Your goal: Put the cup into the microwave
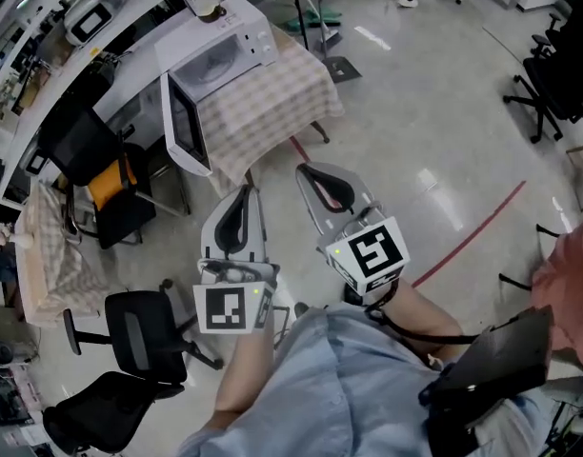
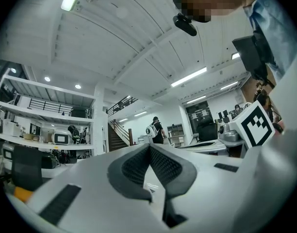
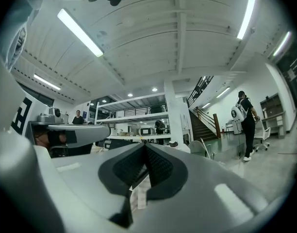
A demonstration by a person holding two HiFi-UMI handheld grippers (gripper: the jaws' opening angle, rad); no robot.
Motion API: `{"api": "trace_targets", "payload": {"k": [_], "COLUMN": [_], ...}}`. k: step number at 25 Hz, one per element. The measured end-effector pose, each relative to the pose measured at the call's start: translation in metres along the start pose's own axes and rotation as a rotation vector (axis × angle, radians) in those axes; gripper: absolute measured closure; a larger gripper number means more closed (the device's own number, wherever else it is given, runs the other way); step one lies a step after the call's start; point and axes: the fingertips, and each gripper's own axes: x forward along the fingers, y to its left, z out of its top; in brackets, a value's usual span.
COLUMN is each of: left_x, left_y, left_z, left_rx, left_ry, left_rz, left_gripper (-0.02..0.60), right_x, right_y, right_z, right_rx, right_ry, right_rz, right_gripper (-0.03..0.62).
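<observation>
The white microwave (image 1: 220, 50) stands on a table with a checked cloth (image 1: 268, 103) at the upper left of the head view. Its door (image 1: 184, 122) hangs open toward me. A pale object with a brown base (image 1: 209, 3) sits on top of it; I cannot tell whether it is the cup. My left gripper (image 1: 245, 190) (image 2: 149, 147) and right gripper (image 1: 305, 170) (image 3: 144, 145) are held level side by side in front of my chest, well short of the table. Both are shut with nothing between the dark ribbed pads (image 2: 134, 166).
Black office chairs (image 1: 139, 336) stand at the lower left. A chair with an orange item (image 1: 106, 184) sits by the long desk on the left. More chairs (image 1: 558, 65) are at the upper right. A red floor line (image 1: 472, 231) runs diagonally. A person with a backpack (image 3: 245, 123) stands far off.
</observation>
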Motion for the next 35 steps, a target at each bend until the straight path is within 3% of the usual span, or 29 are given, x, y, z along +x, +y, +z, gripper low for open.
{"api": "trace_targets", "payload": {"k": [6,14,26,35], "left_x": [0.015,0.044,0.134,0.173], "left_y": [-0.023,-0.004,0.099,0.175], "left_z": [-0.004,-0.03,-0.049,-0.05], "left_rx": [0.01,-0.01,-0.06,-0.092], "left_ry": [0.029,0.052,0.026,-0.031], "left_rz": [0.004,-0.005,-0.033,-0.049], "left_gripper": [0.577,0.577,0.577,0.577], "right_x": [-0.006,0.022,0.145,0.237], "right_y": [-0.019,-0.039,-0.076,-0.069], "right_z": [-0.006,-0.028,-0.031,-0.029], "right_rx": [0.031,0.047,0.025,-0.007], "right_ry": [0.01,0.055,0.072,0.083], "right_rz": [0.048,0.034,-0.01,0.007], "right_gripper": [0.592,0.592,0.592,0.592]}}
